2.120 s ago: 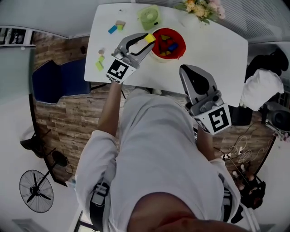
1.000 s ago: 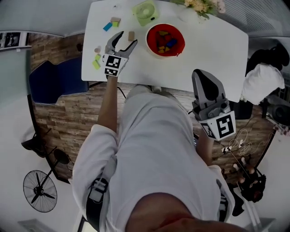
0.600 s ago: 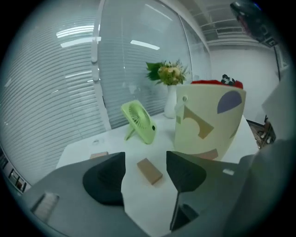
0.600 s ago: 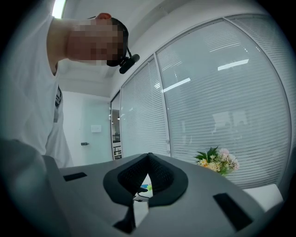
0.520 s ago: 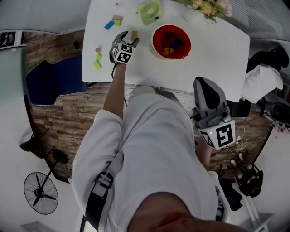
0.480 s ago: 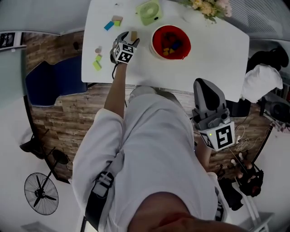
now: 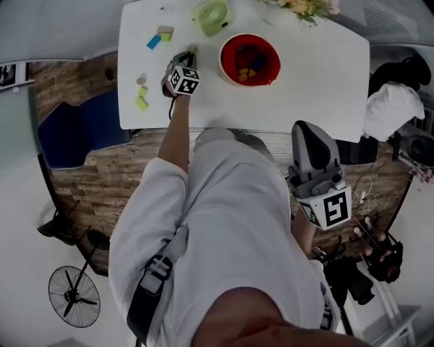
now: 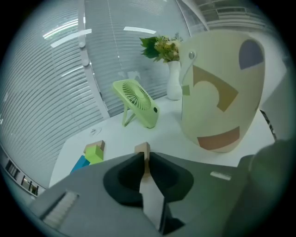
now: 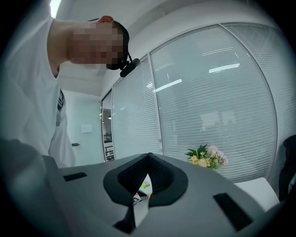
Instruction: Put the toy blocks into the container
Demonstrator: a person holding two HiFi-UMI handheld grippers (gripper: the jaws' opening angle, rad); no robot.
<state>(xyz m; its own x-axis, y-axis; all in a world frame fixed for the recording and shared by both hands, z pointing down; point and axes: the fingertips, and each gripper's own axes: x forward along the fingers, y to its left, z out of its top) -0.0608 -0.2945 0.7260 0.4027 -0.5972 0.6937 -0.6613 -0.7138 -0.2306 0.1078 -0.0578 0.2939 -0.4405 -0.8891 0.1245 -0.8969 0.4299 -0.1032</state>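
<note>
On the white table [image 7: 319, 81] stands the bowl-shaped container [image 7: 224, 66], red inside, with several coloured blocks [image 7: 252, 65] in it. In the left gripper view it is the cream, tan-patterned container [image 8: 222, 88] at the right. Just left of the container, my left gripper [image 7: 187, 54] is down on the tabletop. Its jaws are closing and press on a small tan block [image 8: 142, 149] between them. More blocks lie to the left: a blue block [image 7: 153, 42], a green-and-tan pair [image 7: 165, 31] and green blocks [image 7: 141, 101]. My right gripper [image 7: 307, 130] hangs shut and empty off the table's near edge.
A light green desk fan [image 7: 211, 16] stands behind the left gripper, and a vase of flowers [image 7: 298, 7] at the far edge. In the left gripper view the fan [image 8: 138, 102] and the flowers [image 8: 163, 46] stand beyond the held block.
My left gripper has moved forward from the table's edge to the tan block and its wide-open jaws have closed onto it. The right gripper has stayed where it was.
</note>
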